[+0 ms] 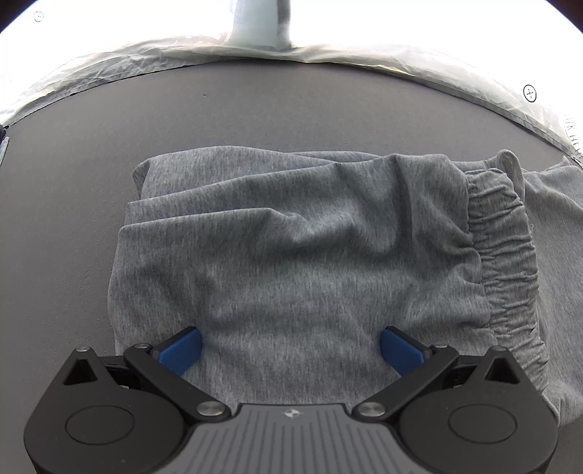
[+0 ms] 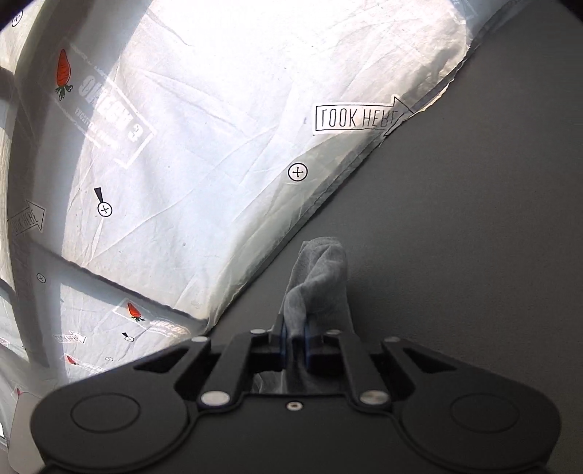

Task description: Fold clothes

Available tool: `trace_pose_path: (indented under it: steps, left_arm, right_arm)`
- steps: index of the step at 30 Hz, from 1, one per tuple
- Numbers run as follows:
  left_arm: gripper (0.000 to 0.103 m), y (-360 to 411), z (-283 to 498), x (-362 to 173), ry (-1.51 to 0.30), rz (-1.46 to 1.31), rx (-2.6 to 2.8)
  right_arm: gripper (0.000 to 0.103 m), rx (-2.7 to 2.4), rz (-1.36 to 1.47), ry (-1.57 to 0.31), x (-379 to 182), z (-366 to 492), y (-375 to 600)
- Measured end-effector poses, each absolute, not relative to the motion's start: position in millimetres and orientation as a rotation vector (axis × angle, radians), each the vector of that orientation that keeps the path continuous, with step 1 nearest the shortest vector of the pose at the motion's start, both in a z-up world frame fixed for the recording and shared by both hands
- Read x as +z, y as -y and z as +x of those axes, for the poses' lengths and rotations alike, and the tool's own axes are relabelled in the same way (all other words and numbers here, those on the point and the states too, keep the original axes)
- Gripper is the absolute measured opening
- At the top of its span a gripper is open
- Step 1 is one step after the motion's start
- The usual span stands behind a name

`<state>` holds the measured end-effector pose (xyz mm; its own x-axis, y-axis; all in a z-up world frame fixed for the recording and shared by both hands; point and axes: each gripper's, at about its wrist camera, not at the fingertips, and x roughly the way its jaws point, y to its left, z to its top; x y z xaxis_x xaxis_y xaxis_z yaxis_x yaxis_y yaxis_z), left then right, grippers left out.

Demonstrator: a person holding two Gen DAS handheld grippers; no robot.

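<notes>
- while i look down through the left wrist camera, the grey garment lies folded in layers on the dark grey tabletop, filling the middle of the view.
- its gathered elastic waistband runs down the right side of the pile, and more grey fabric spreads out beyond it toward the right edge.
- three stacked fold edges show at the left side of the pile, one above the other.
- my left gripper hangs over the near edge of the cloth with its jaws spread wide; the blue pads sit far apart and nothing is pinched between them.
- whether the pad tips touch the fabric below i cannot tell.
- in the right wrist camera, my right gripper is closed tight on a bunched strip of grey cloth, which pokes out past the fingertips and stands up in a twisted tuft.
- the same fabric also passes back between the fingers toward the gripper body.
- beneath that tuft is bare dark tabletop, running off to the right.
- along the table's far edge lies a crinkled translucent plastic sheet, brightly backlit, printed with "look here" arrows, small crosshair circles and orange carrots.
- in the left view that plastic sheet rims the far side of the table, with a pale upright post behind it.
</notes>
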<state>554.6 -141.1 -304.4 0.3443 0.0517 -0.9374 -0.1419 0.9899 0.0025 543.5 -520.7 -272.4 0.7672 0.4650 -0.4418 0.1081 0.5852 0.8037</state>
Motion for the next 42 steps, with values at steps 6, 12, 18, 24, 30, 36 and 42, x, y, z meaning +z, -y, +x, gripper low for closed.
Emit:
trace_pose_path:
  steps: [6, 12, 18, 24, 30, 36, 42]
  left_arm:
    - [0.102, 112, 535, -274, -1.139, -0.156, 0.097]
    - [0.102, 49, 498, -231, -1.015, -0.186, 0.159]
    - [0.102, -26, 462, -242, -1.019, -0.245, 0.272]
    - [0.102, -56, 445, -257, -1.038, -0.347, 0.251]
    - [0.101, -34, 457, -262, -1.028, -0.392, 0.092]
    - [0.095, 8, 458, -277, -1.096, -0.388, -0.023]
    - [0.096, 46, 433, -292, -1.165, -0.203, -0.031]
  right_arm:
    - [0.009, 0.351, 0.844, -0.657, -228, 532, 436]
    - [0.009, 0.594, 0.619, -0.685, -198, 499, 313]
    - [0.016, 0.704, 0.327, -0.912, -248, 472, 191]
    - [0.039, 0.711, 0.267, -0.987, -257, 450, 163]
    - [0.038, 0.5, 0.26, -0.81, -217, 447, 208]
    - [0.044, 0.131, 0.143, -0.79, -227, 450, 269]
    - [0.044, 0.044, 0.174, -0.88, -256, 441, 295]
